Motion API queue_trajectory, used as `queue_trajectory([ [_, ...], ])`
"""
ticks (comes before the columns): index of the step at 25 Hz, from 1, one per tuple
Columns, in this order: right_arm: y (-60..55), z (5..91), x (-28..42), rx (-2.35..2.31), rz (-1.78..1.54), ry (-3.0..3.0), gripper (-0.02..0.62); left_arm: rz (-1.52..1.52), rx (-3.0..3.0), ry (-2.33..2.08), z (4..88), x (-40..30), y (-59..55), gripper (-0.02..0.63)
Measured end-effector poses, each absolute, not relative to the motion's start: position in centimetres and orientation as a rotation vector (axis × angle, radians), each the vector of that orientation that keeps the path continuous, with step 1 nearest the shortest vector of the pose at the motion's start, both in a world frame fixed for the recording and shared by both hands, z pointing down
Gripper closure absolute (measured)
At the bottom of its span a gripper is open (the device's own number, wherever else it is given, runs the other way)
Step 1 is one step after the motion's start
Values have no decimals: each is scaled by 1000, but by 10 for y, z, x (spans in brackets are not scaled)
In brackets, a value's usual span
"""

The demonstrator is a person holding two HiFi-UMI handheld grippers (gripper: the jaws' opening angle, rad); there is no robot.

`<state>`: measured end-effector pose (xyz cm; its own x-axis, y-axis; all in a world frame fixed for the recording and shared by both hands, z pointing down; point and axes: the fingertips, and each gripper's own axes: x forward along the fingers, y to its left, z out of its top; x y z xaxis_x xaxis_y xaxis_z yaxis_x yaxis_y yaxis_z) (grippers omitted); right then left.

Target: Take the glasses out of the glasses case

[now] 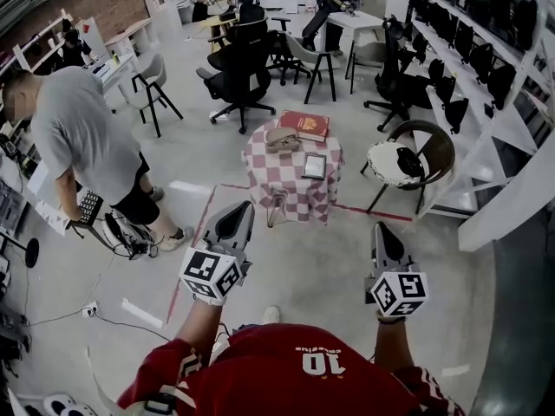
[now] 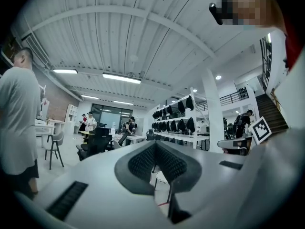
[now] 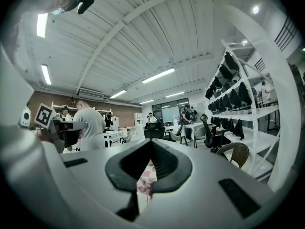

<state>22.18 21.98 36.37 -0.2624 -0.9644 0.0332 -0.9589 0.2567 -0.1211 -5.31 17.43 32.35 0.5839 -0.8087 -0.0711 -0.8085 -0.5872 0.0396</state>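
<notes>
Pointing forward toward the checkered table (image 1: pixel 290 189), left claw (image 1: pixel 242 207) and right claw (image 1: pixel 382 227) are closed.

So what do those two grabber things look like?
The left gripper and right gripper are pale grey wedges with dark ribbed pads. Each carries a white cube with black square markers. The sleeves are red.

A checkered table (image 1: pixel 299 196) carries a red book (image 1: pixel 303 126), glasses case (image 1: pixel 281 139) and tablet (image 1: pixel 314 165).
</notes>
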Motion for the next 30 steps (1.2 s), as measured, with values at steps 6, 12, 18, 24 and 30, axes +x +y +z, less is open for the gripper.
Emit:
queue_trajectory([
  [6,231,372,229,-1820,-222,2463,581,-101,2780,-1444,330,-42,192,600],
  [12,235,390,230,-1800,-276,2484,581,-68,2768,-1448,343,-35,200,598],
  [18,220,398,223,-1778,-294,2512,581,-79,2751,-1462,350,-40,186,598],
  [24,185,398,212,-1780,-289,2527,581,-100,2746,-1450,355,-48,148,598],
  [30,127,394,195,-1778,-267,2531,581,-119,2760,-1444,353,-62,90,600],
])
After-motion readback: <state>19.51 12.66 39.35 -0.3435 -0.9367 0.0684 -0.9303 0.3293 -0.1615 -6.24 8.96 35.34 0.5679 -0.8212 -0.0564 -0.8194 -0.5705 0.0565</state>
